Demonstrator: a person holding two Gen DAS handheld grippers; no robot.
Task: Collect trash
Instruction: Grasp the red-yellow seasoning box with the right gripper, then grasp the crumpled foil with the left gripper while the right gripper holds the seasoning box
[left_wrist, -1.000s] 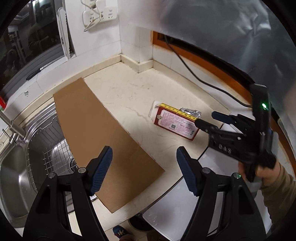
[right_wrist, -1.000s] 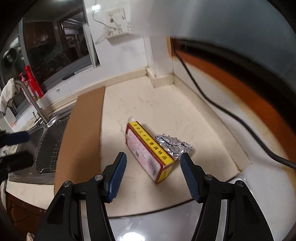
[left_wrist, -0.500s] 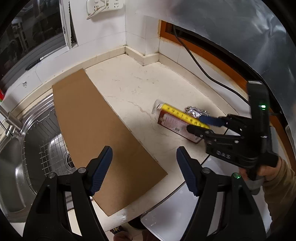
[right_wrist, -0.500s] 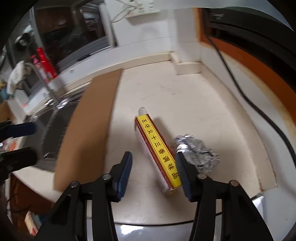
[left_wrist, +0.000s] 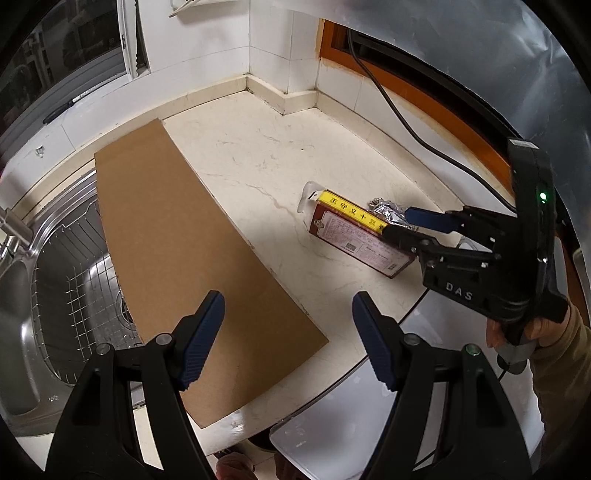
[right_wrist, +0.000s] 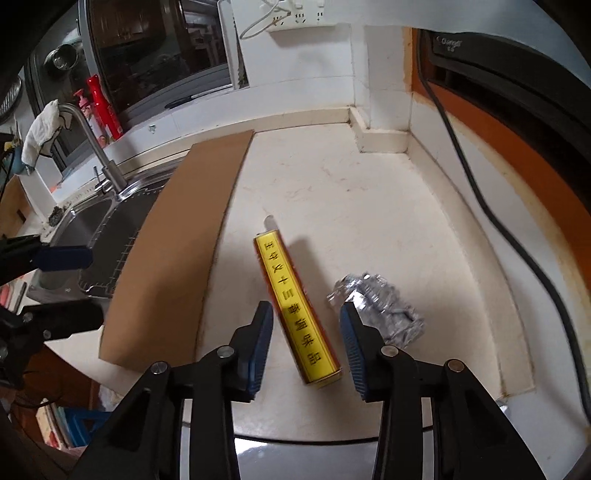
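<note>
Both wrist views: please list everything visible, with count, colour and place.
Box: 1, yellow and red, middle of counter, between right tool's fingers.
Foil wad: 1, silver, right of box.
Cardboard sheet: 1, brown, from counter over sink edge.
Sink: 1, steel, left.
Faucet: 1, steel, behind sink.
Bottle: 1, red, window ledge.
Cable: 1, black, right wall.
Counter: 1, cream.
Left tool: open, above cardboard edge.
Right tool: open, straddling box.

One red-and-yellow box (right_wrist: 298, 309), one crumpled foil wad (right_wrist: 380, 311), one cardboard sheet (left_wrist: 184, 251), one sink (left_wrist: 55, 280), one faucet (right_wrist: 92, 144), two grippers: left (left_wrist: 288, 341), right (right_wrist: 306, 345).
</note>
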